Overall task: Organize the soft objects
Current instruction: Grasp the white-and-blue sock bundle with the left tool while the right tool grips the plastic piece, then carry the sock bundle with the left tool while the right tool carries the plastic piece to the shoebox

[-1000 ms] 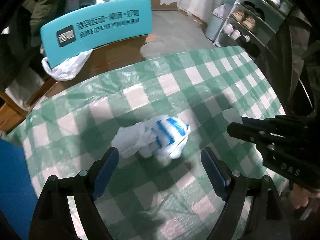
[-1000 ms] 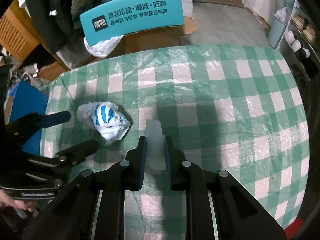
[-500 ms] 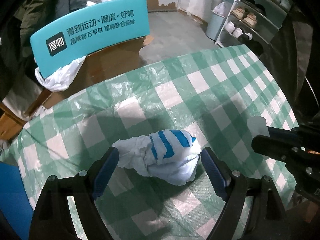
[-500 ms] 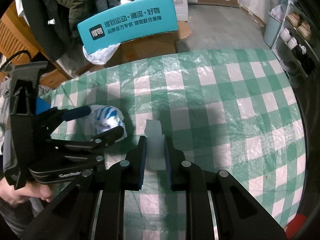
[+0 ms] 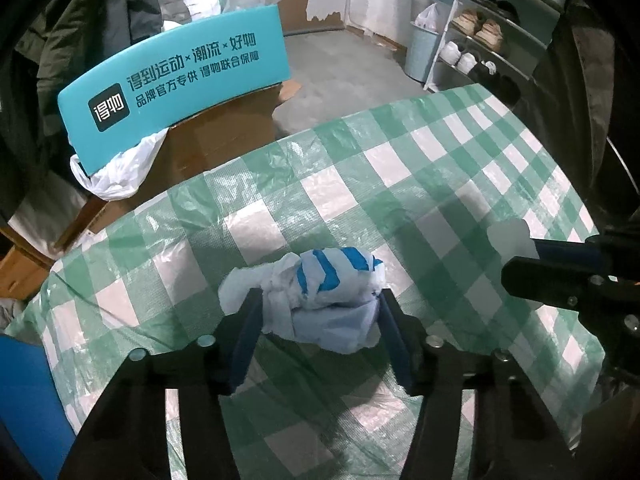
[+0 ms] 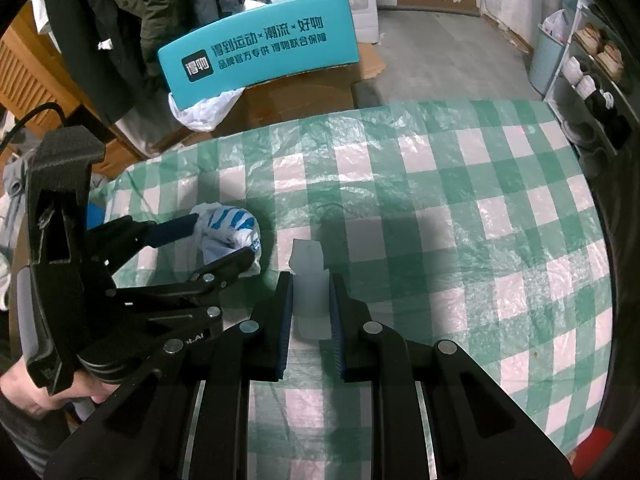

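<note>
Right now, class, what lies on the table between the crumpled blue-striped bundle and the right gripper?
Only bare checked tablecloth. The right wrist view shows that stretch between the bundle and the right gripper, whose jaws pinch a pale translucent piece.

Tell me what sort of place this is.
Probably a home storeroom or entryway: a shoe rack by the wall, hanging coats, cardboard boxes, and a table under a checked cloth.

The left wrist view looks forward and down along the left gripper (image 5: 320,312), close over the checked tablecloth (image 5: 400,184). The right wrist view looks likewise along the right gripper (image 6: 311,280), a little higher (more cloth shows). Both share the tablecloth, the teal box (image 5: 176,84) beyond, and each other's gripper at the side.
</note>
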Demonstrator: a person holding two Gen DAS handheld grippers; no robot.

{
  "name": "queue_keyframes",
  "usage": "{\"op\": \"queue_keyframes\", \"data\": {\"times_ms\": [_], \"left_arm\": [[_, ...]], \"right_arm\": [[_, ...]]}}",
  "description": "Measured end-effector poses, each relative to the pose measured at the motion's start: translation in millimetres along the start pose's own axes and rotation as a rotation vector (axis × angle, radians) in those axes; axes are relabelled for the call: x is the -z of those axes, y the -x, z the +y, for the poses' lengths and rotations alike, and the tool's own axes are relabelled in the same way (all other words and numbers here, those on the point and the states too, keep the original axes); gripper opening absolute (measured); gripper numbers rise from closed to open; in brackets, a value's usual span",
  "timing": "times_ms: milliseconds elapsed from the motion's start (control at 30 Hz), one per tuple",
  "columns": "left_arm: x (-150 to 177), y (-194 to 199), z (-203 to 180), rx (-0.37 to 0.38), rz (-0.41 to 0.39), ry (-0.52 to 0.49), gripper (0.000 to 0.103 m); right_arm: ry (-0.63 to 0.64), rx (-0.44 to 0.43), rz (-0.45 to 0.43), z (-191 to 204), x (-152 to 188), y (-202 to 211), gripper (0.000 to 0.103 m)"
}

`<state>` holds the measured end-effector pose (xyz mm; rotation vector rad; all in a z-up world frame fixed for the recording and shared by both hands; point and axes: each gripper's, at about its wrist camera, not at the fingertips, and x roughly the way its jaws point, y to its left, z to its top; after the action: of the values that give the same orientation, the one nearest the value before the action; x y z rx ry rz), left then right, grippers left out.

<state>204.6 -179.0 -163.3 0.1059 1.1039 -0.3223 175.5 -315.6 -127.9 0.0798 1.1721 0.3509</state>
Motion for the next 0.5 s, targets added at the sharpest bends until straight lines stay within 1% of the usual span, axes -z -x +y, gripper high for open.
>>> {"op": "queue_keyframes", "data": {"times_ms": [300,500], "left_arm": [[4,24,4,0.024,-0.026,0.037,0.054],[9,48,5,0.018,-0.048,0.042,0.054]], "right_arm": [[0.006,0.001,-0.016,2,0,9,0.016],[0.018,-0.003,-0.031,9,0,19,0.016]]}}
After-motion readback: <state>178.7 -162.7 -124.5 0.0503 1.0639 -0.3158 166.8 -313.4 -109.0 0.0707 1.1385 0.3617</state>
